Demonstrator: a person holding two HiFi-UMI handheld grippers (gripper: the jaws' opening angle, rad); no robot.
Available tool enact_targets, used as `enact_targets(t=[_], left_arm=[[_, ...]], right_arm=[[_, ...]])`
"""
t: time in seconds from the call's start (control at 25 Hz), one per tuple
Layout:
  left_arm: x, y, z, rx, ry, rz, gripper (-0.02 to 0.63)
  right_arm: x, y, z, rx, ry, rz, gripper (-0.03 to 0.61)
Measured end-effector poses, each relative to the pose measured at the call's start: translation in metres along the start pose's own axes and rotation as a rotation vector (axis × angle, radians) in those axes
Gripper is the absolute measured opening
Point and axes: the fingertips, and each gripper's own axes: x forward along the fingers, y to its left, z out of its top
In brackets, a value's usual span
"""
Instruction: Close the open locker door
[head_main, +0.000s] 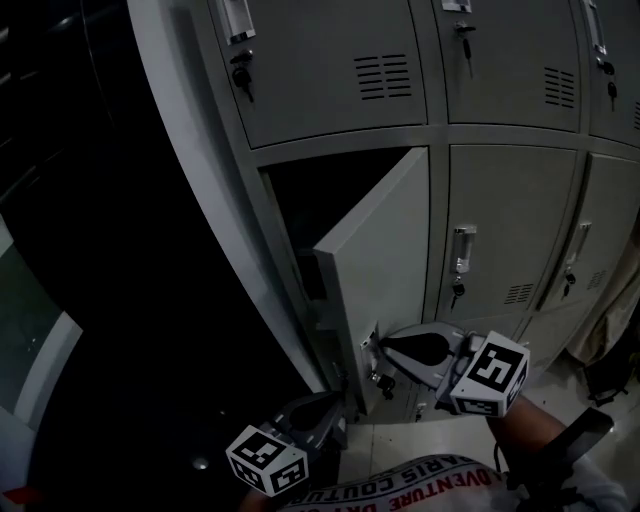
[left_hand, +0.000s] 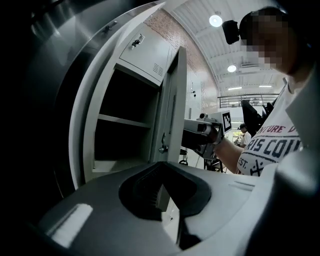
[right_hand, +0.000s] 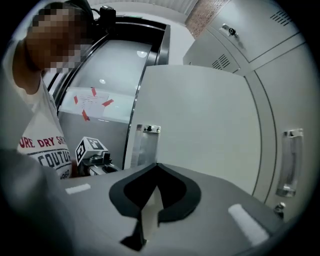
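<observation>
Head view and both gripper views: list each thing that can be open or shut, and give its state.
Open locker door: swung partly out.
Locker door to its right: shut.
Left gripper: shut, holding nothing.
Right gripper: shut, holding nothing, by the open door's outer face.

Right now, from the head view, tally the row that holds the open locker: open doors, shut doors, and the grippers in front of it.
open locker door: 1
shut locker doors: 2
grippers: 2, the left gripper and the right gripper
Total: 5
</observation>
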Motion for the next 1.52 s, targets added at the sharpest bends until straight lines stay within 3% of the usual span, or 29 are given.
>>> enact_targets(t=[0.28, 0.44, 0.96, 1.52], left_arm=[[-0.01, 0.039, 0.006, -0.018, -0.032, 0.11, 0.005], [-0.012, 0.054, 0.01, -0.024, -0.044, 0.146, 0.005], [-0.013, 0.071, 0.021, -0.011, -0.067, 0.179, 0.005], [-0.031, 0.06, 0.017, -0.007, -0.068, 0.167, 0.005]], right_arm=[[0.061, -0.018, 0.002, -0.045, 0.011, 0.053, -0.006], [0.09, -0.036, 0.0, -0.123, 0.04, 0.031, -0.006], [0.138, -0.11, -0.006, -0.125, 0.126, -0.156, -0.006], [0.13, -0.108, -0.009, -0.147, 0.163, -0.221, -0.009]])
